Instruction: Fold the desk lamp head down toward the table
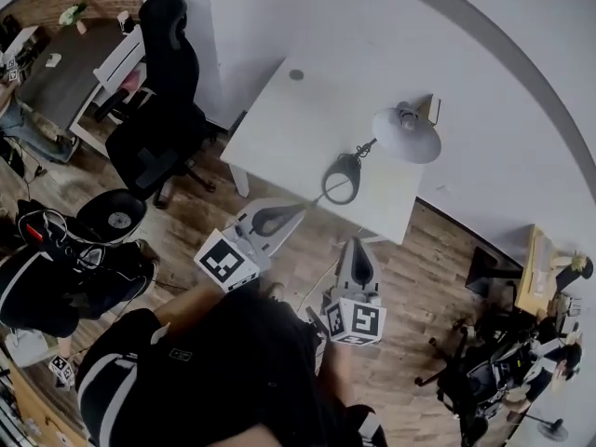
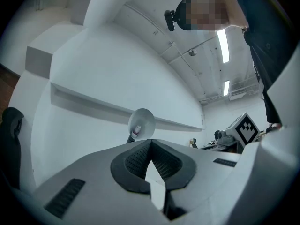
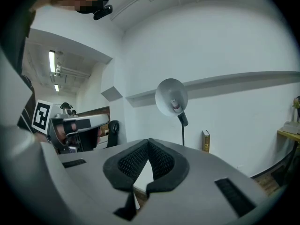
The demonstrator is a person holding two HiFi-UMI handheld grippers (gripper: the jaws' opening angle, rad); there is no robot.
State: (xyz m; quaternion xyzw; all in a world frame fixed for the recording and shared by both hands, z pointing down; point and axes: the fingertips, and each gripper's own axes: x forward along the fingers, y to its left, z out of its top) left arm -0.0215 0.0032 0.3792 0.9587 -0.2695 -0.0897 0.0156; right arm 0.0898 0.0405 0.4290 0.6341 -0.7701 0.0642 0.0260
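A desk lamp stands upright on the white table [image 1: 279, 124], with its round dark base [image 1: 341, 180] near the front edge and its white shade [image 1: 407, 135] raised at the right. Both grippers hover in front of the table, short of the lamp, and touch nothing. My left gripper [image 1: 279, 218] is shut with nothing between its pads and points at the lamp base. My right gripper [image 1: 359, 259] is shut and empty too, below the table's front edge. The shade [image 2: 141, 122] shows above the left gripper [image 2: 150, 142]. In the right gripper view the shade [image 3: 171, 96] faces my right gripper [image 3: 148, 142].
A black office chair [image 1: 163, 91] stands left of the table. Bags and gear [image 1: 65, 259] lie on the wood floor at the left. A small book [image 3: 206, 141] stands on the table near the wall, behind the lamp. The wall runs close behind the table.
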